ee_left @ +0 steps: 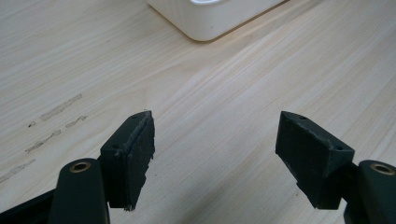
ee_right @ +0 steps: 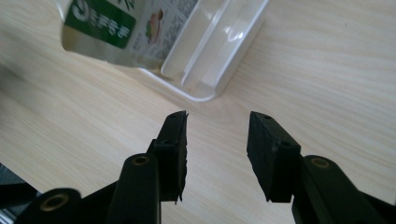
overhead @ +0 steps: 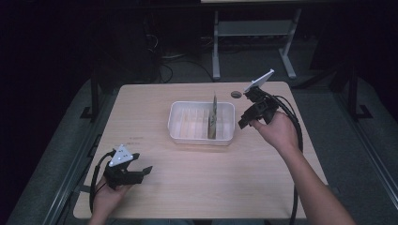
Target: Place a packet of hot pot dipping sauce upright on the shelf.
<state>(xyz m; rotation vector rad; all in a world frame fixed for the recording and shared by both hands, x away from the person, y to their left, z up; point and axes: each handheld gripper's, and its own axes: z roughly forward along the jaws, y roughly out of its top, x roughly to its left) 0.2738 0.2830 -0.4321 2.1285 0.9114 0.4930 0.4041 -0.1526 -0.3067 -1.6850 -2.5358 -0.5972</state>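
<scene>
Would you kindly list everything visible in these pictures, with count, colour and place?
table: one, light wood, fills the middle of the high view.
tray: one, white with ribbed slots, mid-table.
packet: one, silvery with a green label, standing on edge in the tray's right part.
round mark: one, dark, on the table's far edge; what it is I cannot tell.
desk legs: grey, on the floor behind the table.
left gripper: one, black, jaws open and empty, near left of the table.
right gripper: one, black, jaws apart and empty, just right of the tray.
hands: two, each holding a gripper.
</scene>
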